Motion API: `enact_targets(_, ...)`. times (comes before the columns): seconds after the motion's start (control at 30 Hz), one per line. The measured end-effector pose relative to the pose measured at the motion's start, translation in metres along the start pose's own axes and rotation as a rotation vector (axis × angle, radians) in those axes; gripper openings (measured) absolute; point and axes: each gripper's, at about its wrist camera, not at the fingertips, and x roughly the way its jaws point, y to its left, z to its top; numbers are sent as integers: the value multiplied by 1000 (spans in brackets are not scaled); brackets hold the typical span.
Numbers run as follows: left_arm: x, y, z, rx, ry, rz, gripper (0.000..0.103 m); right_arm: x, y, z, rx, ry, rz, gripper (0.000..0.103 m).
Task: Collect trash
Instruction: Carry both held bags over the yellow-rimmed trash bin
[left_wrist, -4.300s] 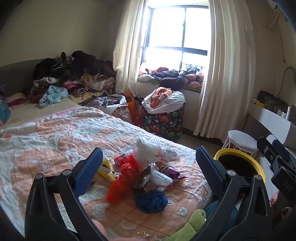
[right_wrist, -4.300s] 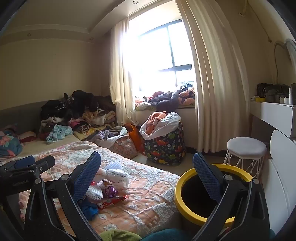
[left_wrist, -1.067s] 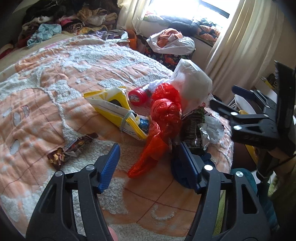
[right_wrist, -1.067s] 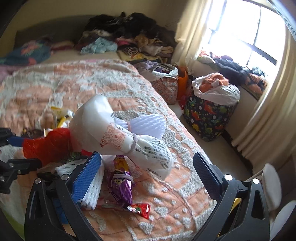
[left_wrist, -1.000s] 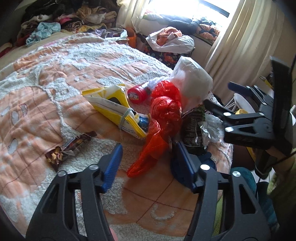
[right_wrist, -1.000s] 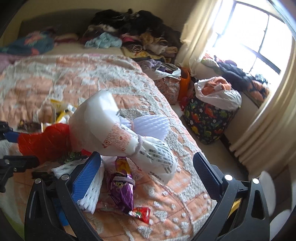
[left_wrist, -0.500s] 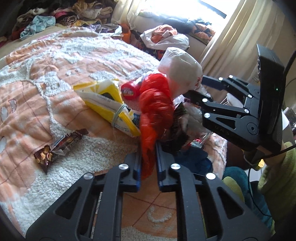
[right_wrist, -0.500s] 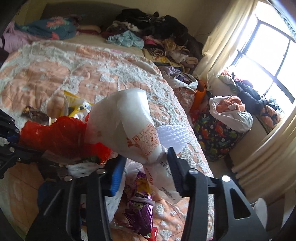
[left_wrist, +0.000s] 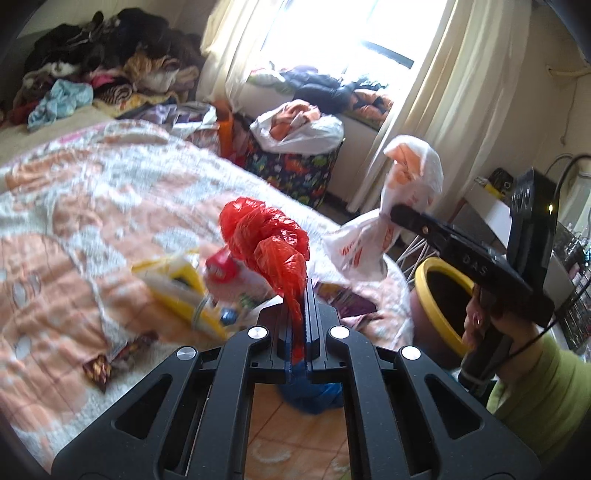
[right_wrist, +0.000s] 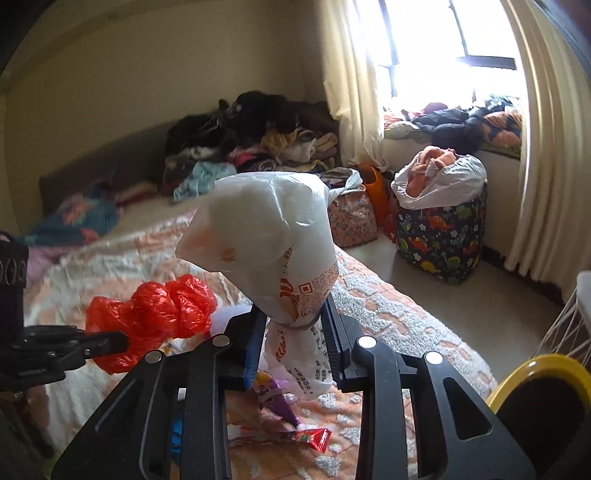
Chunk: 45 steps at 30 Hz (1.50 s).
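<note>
Both bags looked light, soft and crinkly, the kind of thin plastic that slips unless it is pinched where it bunches; a twisted neck or a gathered tail seemed the best place to take hold, since the puffed body would only collapse.

The left hand-held gripper (left_wrist: 300, 325) was fully closed on the tail of the red bag (left_wrist: 267, 240), whose crumpled bulk stood up above the jaws toward twelve o'clock, clear of the bed (left_wrist: 74, 206). The right hand-held gripper (right_wrist: 291, 343) had just been closing, and its jaws pinched the white bag (right_wrist: 266, 236) at its tied neck, the puffed top rising above them and the printed tail hanging below. In the left wrist view that white bag (left_wrist: 406, 206) hung off the bed at about two o'clock from the red one, above and beside the yellow-rimmed bin (left_wrist: 439, 291).

More rubbish lay on the bed: a yellow packet (left_wrist: 177, 288) at about nine o'clock from the left jaws, a dark wrapper (left_wrist: 110, 358) at about eight o'clock, a purple packet (right_wrist: 275, 398) and a red wrapper (right_wrist: 310, 437) beneath the right jaws. The bin (right_wrist: 535, 376) stood on the floor at about four o'clock in the right wrist view, near enough, I judged, for a short carry and a simple drop.
</note>
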Motion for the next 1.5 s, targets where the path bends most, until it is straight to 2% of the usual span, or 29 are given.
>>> enact_targets(0.23,-3,-24,10,41,-36,-34,1,-29,-19,-1,88,-49,-25,28)
enact_targets(0.47,1,-50,12,90,-30,-78,1,-57,-41,-9,164,-76,-75,28)
enact_targets(0.9,26,-114,-3,213,34,-191,1,-112,-91,-30,301,-130,-194,28)
enact_targets(1.2,42,-142,-12,258,73,-240,1,-143,-114,-43,343,-153,-270,28)
enact_targets(1.5,57,-160,-17,297,107,-271,1,-155,-135,-52,380,-141,-335,28)
